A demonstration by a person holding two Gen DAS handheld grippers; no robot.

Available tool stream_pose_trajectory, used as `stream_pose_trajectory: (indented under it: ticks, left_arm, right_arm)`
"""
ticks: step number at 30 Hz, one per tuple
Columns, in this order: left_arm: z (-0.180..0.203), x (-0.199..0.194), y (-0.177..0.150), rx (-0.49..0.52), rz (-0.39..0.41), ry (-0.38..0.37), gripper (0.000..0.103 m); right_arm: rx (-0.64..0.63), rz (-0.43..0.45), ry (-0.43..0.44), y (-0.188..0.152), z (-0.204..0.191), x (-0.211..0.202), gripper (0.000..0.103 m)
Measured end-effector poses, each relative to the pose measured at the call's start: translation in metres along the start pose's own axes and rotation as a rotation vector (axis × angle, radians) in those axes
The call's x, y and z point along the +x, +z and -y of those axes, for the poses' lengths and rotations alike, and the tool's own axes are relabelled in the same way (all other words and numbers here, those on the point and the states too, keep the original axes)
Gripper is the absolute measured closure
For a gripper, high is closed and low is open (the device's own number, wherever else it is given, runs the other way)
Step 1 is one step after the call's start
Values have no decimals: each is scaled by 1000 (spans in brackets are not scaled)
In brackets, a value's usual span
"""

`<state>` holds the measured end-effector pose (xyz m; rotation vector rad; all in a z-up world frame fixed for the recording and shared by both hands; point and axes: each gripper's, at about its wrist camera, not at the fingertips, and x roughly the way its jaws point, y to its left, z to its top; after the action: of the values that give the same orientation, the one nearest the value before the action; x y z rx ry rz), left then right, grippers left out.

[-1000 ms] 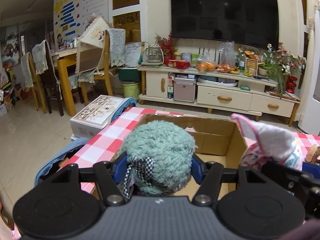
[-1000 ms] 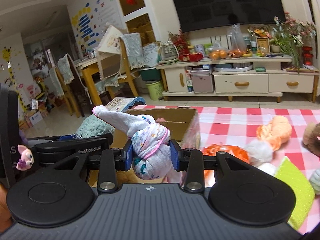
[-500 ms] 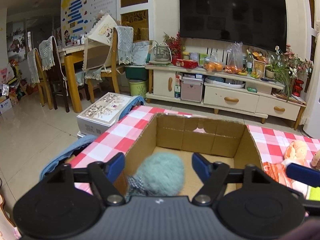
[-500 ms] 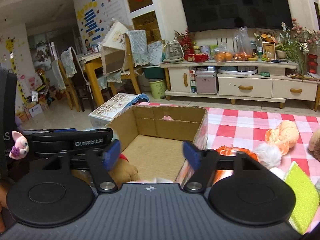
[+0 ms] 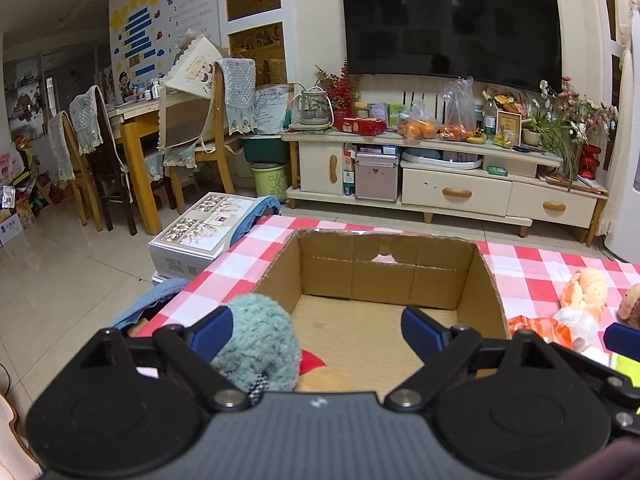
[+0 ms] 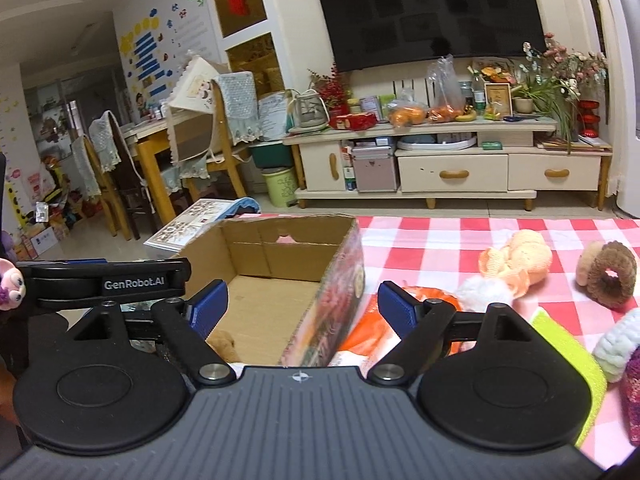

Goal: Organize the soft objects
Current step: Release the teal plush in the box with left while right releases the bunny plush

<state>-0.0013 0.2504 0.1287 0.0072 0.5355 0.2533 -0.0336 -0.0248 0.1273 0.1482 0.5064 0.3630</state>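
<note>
Fingers on both grippers stood apart and were opening wider, with nothing clamped. On the left gripper (image 5: 316,330) the teal toy (image 5: 256,350) sat against the inner face of the left finger (image 5: 210,330) but was not pinched, and the right finger was well clear of it. The right gripper (image 6: 303,306) straddled the near right corner of the box (image 6: 340,280), and its pads pressed on nothing.

As a judgement, this was the release step of a drop into the box: 2 grippers hung over its near edge with their loads let go. The teal toy lay in the box's near left corner, partly hidden by the left gripper. A brown plush (image 6: 224,344) and a red scrap (image 5: 310,360) showed on the box floor near the front wall.

The teal toy was a rounded ball with no clear long axis. Its checked ribbon sat at its underside, towards the camera, so it probably faced down and back.

The next move likely called for lifting clear of the box wall and swinging right of the box, where more soft things waited on the counter (image 6: 440,236): an orange plush (image 6: 520,260), a brown ring (image 6: 610,276) and a white pompom (image 6: 482,290). The ring's hole faced the camera.
</note>
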Motion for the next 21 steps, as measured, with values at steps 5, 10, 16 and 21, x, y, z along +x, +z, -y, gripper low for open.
stream_pose_trajectory:
  ticks: [5, 10, 16, 21]
  left_arm:
    - [8, -3, -1, 20, -4, -15, 12]
    - [18, -4, -1, 42, -14, -27, 12]
    - [32, -6, -2, 70, -17, -39, 12]
    - [42, -8, -2, 87, -16, -44, 12]
  right_arm:
    - [15, -4, -21, -2, 1, -2, 0]
    - [39, -8, -42, -3, -1, -2, 0]
    - [59, -8, -60, -5, 0, -4, 0]
    - [82, -7, -73, -7, 4, -7, 0]
